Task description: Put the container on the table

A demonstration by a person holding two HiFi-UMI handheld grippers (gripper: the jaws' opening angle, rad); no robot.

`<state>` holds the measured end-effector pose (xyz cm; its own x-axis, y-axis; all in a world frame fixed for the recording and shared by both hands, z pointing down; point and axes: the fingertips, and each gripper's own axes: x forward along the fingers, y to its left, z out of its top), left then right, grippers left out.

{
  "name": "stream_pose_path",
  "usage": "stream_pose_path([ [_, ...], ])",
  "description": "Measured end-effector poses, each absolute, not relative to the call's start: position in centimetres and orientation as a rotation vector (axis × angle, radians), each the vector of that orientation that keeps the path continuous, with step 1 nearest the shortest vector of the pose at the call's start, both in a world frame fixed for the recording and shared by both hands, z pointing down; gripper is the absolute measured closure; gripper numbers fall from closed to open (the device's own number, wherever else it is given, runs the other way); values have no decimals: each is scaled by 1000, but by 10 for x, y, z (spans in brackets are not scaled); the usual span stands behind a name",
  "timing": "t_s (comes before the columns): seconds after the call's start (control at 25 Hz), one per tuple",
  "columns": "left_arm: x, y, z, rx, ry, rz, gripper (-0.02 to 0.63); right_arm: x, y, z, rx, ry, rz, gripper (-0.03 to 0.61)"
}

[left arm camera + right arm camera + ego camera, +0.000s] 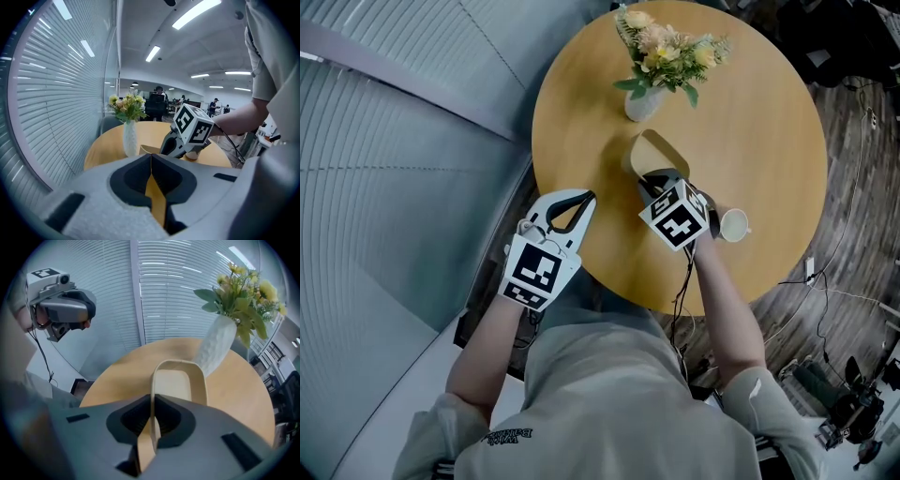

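A tan, open container with rounded walls is over the round wooden table, just in front of the vase. My right gripper is shut on its near rim; in the right gripper view the rim wall runs into the closed jaws. Whether the container's base touches the tabletop is unclear. My left gripper hovers at the table's left edge, shut, with nothing in it. From the left gripper view, a corner of the container shows beside the right gripper's marker cube.
A white vase with yellow and pink flowers stands at the table's far side. A small white cup sits near the front right edge. Window blinds line the left; cables lie on the floor at right.
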<state>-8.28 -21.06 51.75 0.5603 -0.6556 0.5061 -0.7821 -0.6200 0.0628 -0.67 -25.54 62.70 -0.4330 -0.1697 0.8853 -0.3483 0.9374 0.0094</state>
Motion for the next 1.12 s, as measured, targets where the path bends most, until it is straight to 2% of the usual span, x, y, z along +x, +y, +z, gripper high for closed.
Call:
stream_pose_path([
  [1.12,-77,-201,566,2398,-1093,625,592,-15,-234,707,300,-1952,245,538],
])
